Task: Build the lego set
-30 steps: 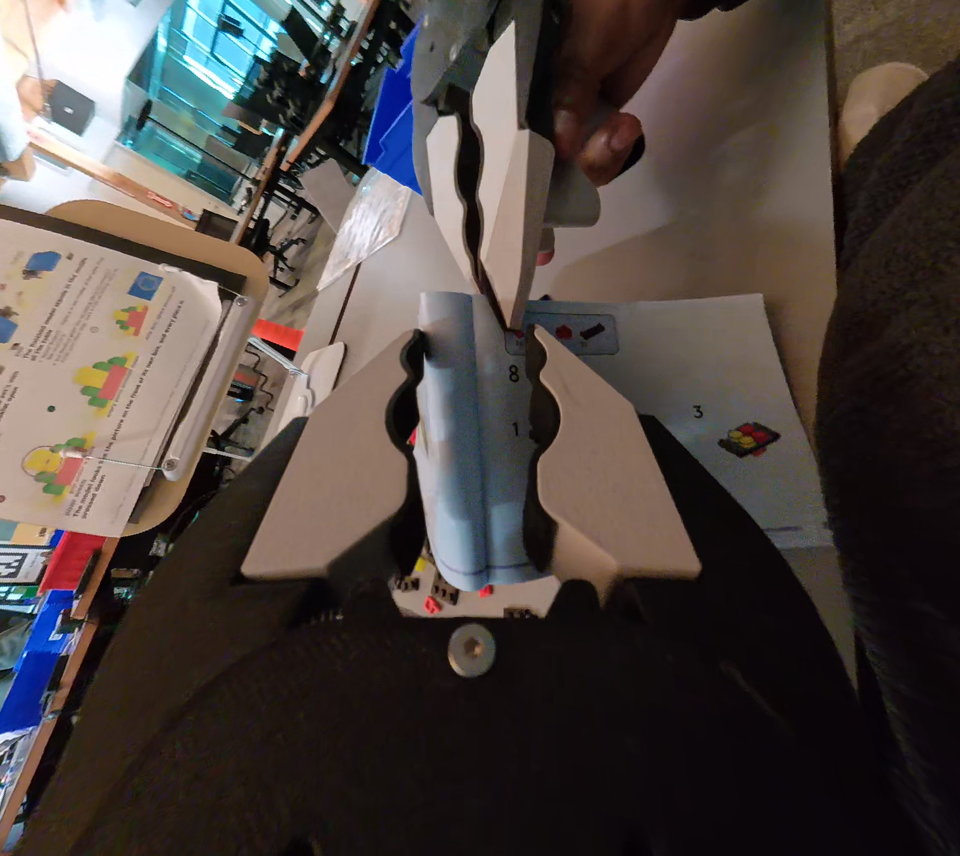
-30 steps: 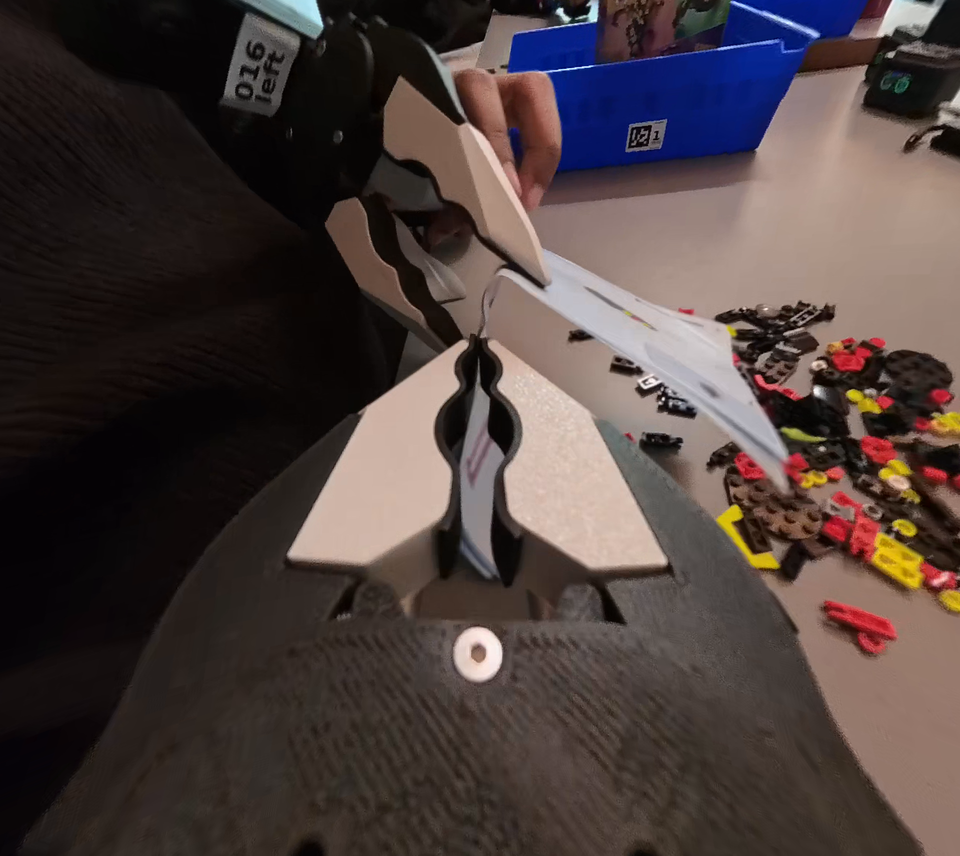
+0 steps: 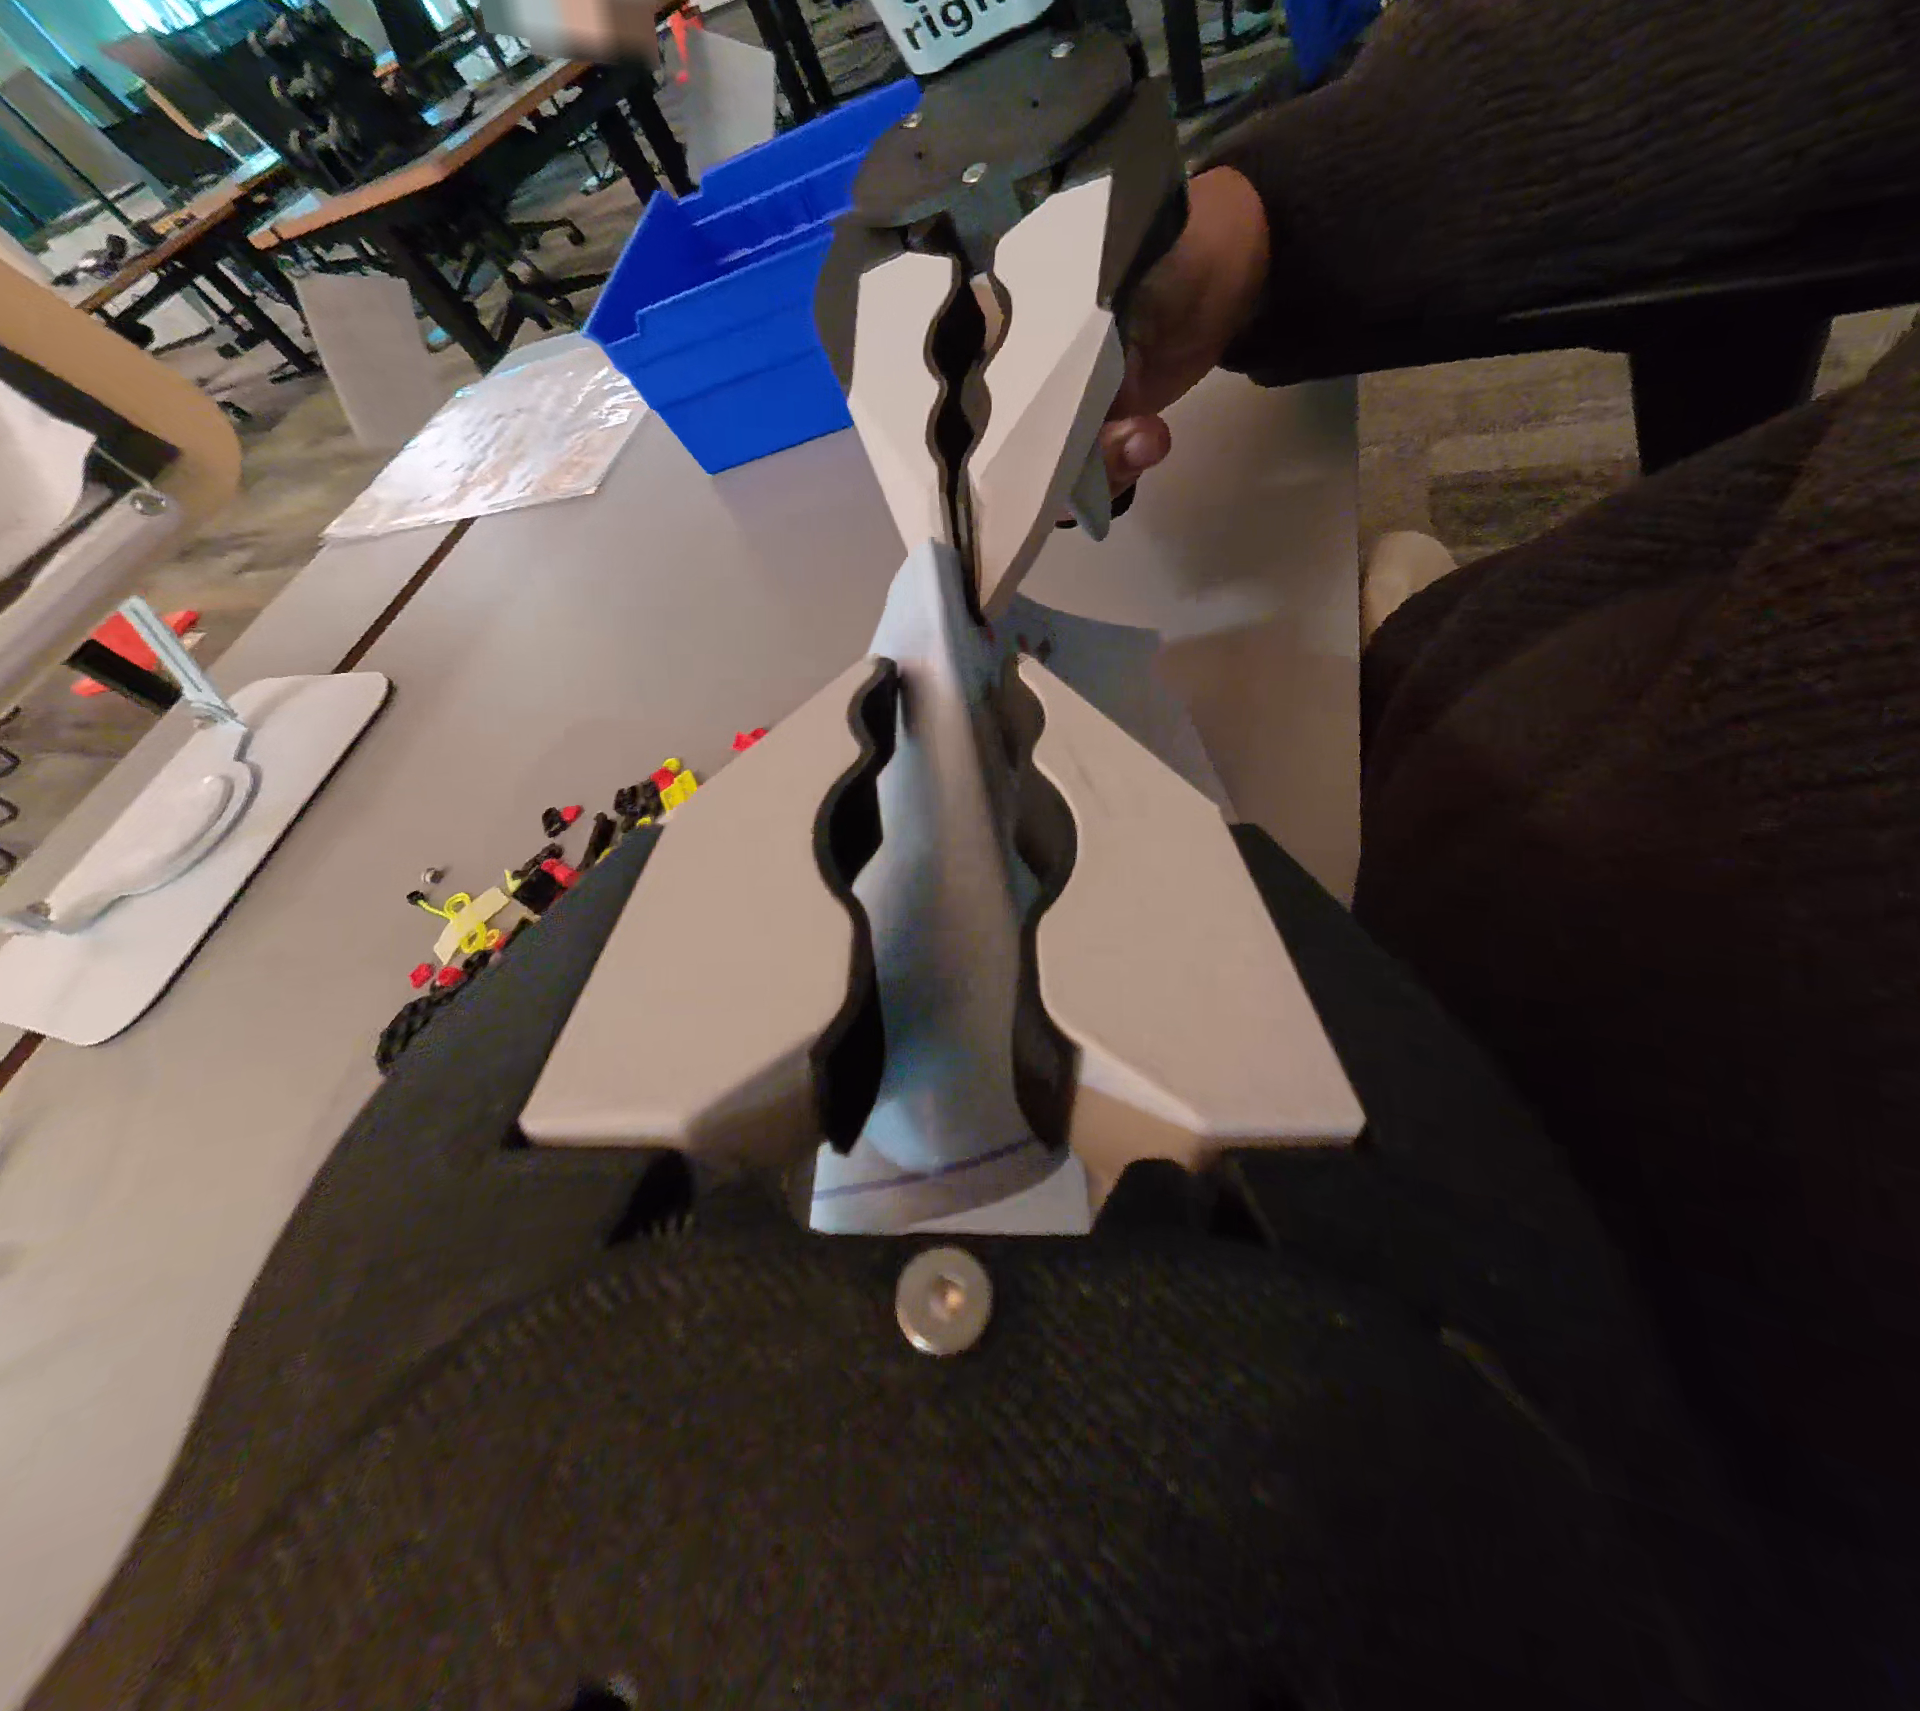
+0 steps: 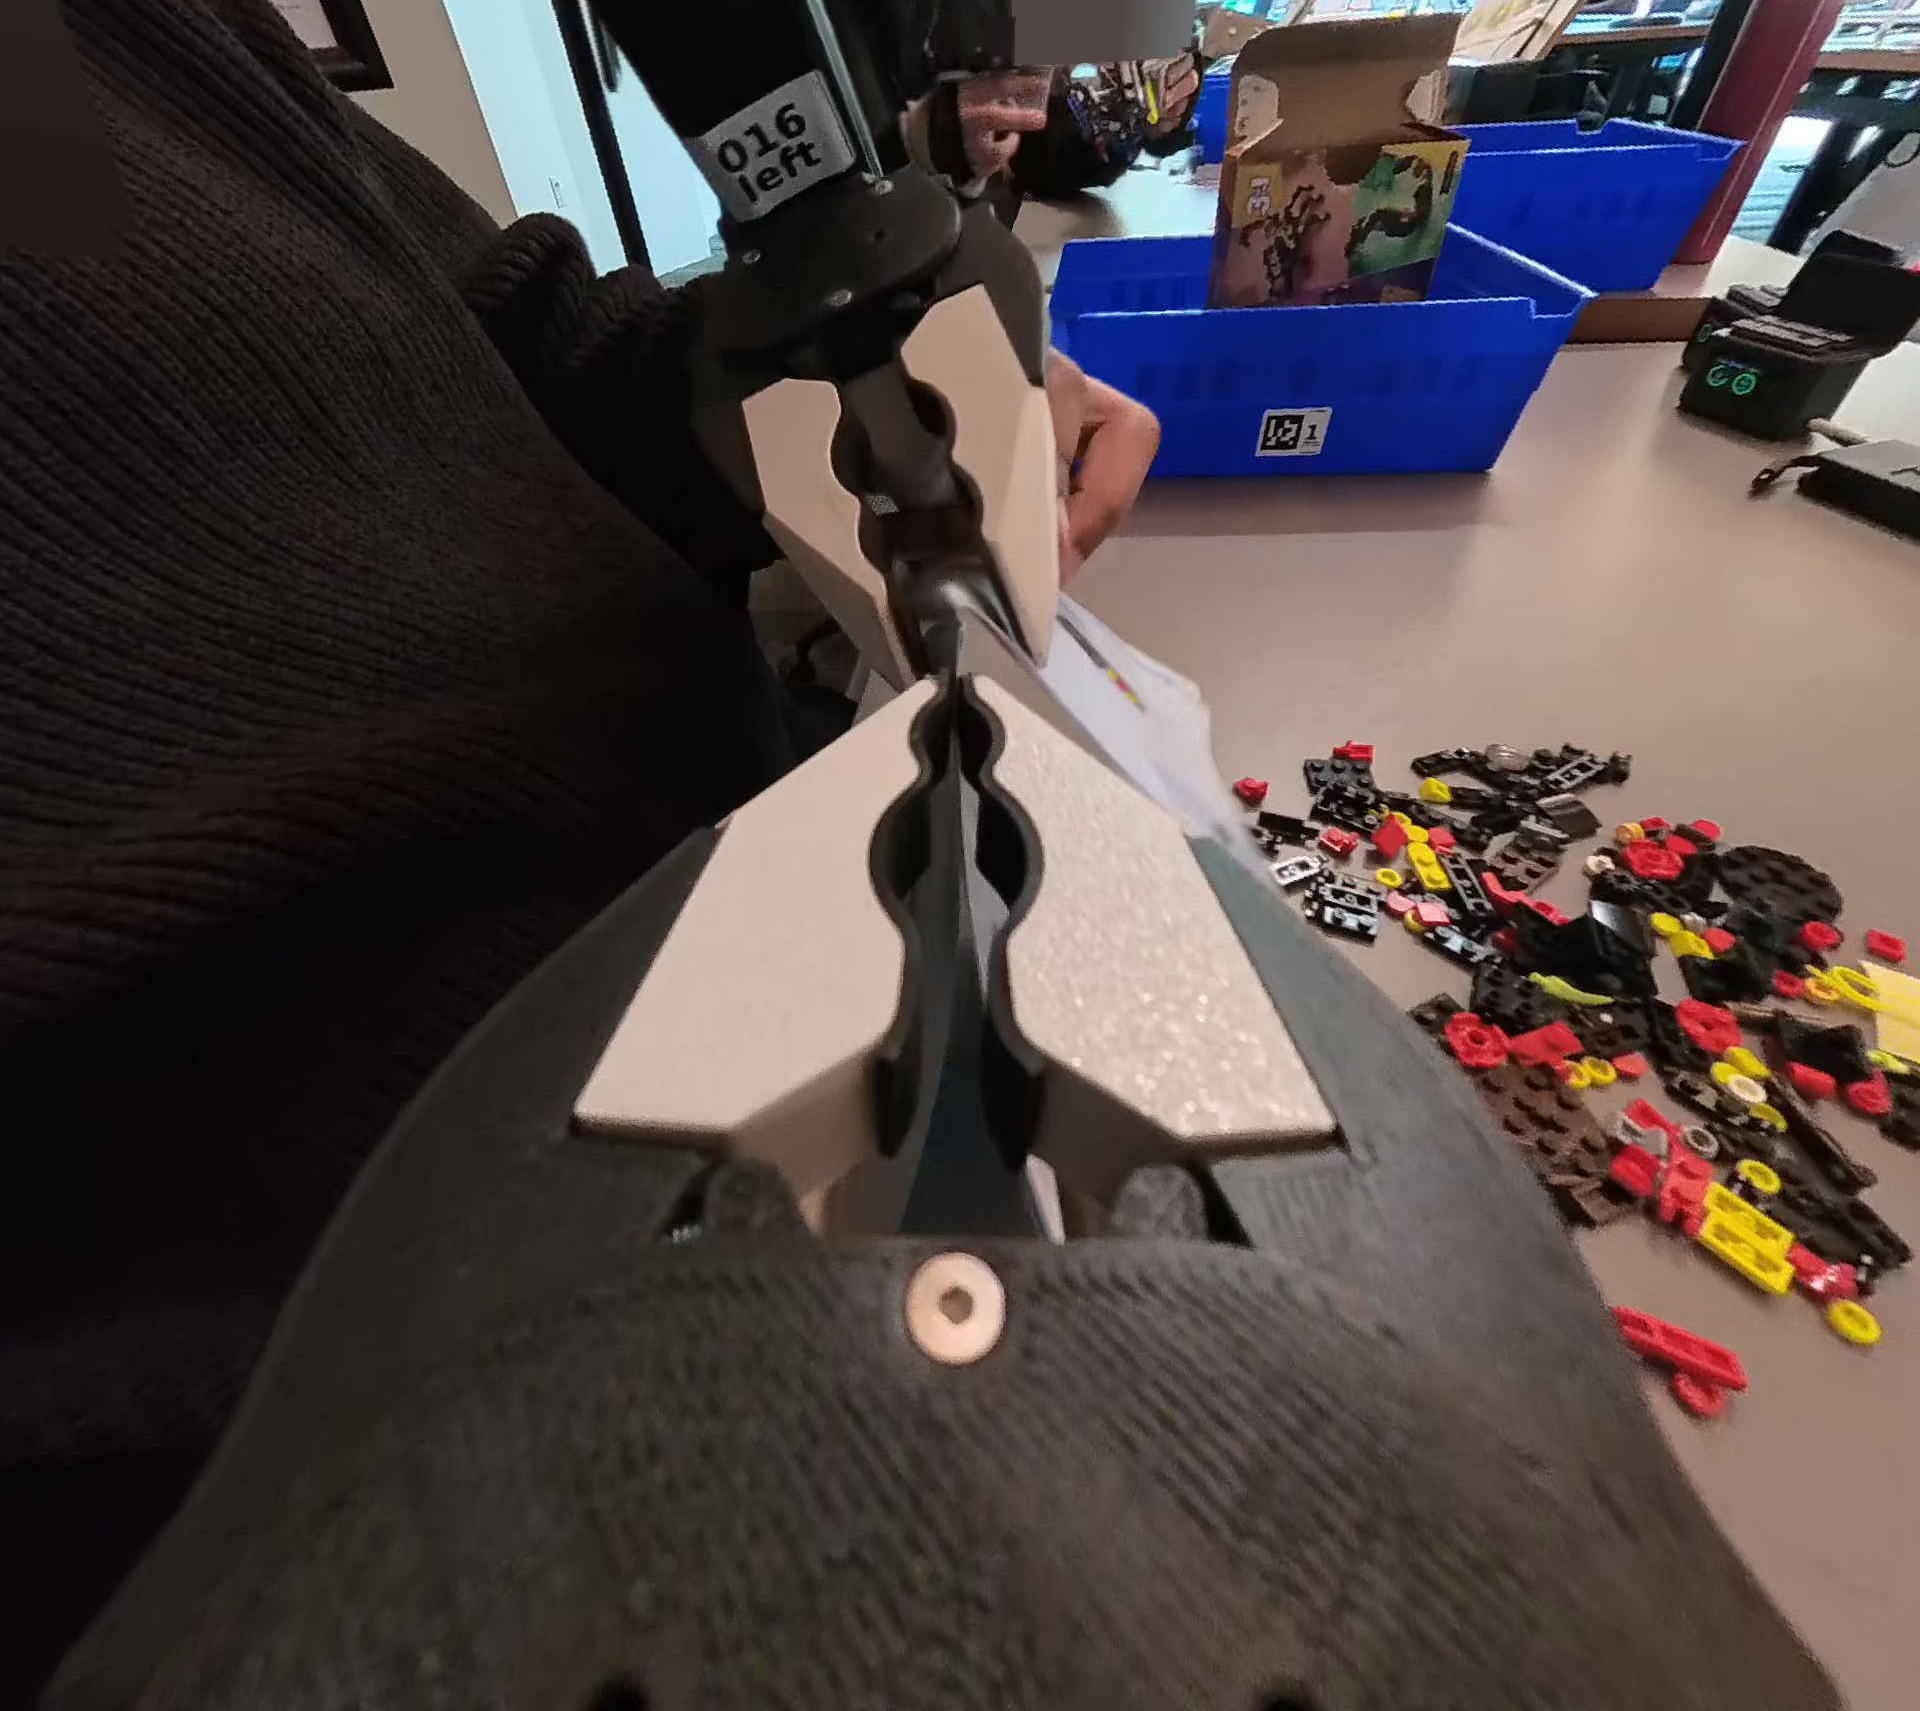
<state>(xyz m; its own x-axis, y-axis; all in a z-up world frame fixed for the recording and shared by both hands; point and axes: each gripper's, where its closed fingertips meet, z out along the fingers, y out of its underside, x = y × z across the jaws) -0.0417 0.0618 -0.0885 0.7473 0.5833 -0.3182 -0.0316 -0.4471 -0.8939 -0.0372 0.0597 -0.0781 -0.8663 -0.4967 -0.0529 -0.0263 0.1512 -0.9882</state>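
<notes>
Left side: loose lego pieces on grey table, small hard plastic, black, red, yellow; unbuilt pile.

Centre: my left gripper pinching instruction booklet, jaws not fully together, paper bowed between wavy black pads. Booklet held above table near my body. I judge it light, thin, floppy, tear-prone; grip near fold, avoid pulling apart.

Right: my right gripper pressed nearly together on a leaf of same booklet, pages fanning toward pile. Blue bin beyond, rigid plastic.
</notes>
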